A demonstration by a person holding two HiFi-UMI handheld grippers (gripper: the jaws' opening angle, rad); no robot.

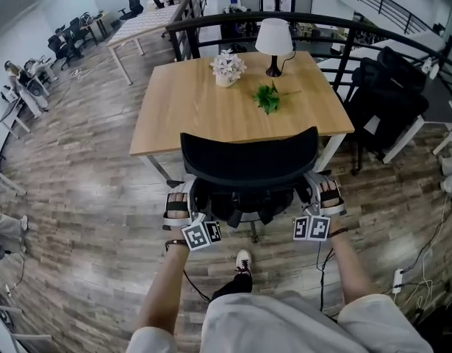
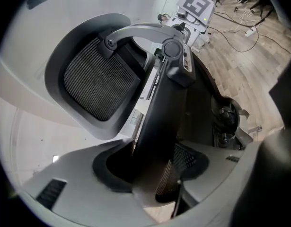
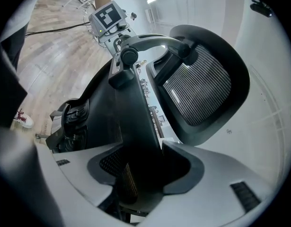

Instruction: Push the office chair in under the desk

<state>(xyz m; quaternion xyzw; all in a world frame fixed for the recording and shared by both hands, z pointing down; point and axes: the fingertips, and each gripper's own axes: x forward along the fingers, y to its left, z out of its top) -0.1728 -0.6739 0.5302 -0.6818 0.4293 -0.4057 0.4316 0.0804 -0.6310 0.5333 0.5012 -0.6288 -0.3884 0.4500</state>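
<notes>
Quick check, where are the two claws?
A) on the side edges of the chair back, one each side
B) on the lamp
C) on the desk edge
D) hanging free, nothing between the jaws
A: the head view shows the left claw and right claw at opposite side edges of the chair back, and each gripper view shows that dark edge clamped between the jaws.

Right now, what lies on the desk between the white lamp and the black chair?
In the head view, a green leafy sprig lies on the light wooden desk, between the white table lamp and the black office chair.
</notes>
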